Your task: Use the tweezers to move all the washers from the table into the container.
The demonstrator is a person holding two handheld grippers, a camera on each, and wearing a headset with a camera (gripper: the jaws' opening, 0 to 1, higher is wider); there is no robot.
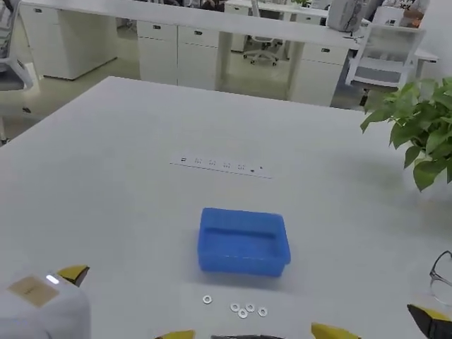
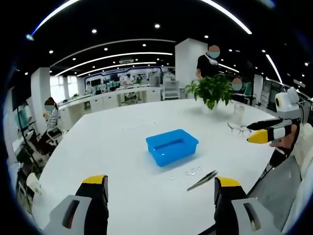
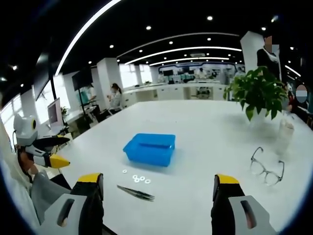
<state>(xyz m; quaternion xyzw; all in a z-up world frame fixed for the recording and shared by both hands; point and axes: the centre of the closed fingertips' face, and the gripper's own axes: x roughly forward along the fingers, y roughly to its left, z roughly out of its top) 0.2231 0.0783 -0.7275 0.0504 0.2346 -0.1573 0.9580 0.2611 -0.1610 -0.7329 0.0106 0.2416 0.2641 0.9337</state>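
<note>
While my left gripper and right gripper hover with fingers spread wide and empty, the tweezers lie flat on the near tabletop, just nearer than the washers and blue container. Light, thin and slippery, I judge; best pinched across both arms at mid-length.

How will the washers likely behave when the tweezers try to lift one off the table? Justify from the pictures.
The washers lie flat and thin on the smooth table, so they probably slide rather than lift easily. Being tiny rings, each is likely very light, and on edge might roll.
</note>
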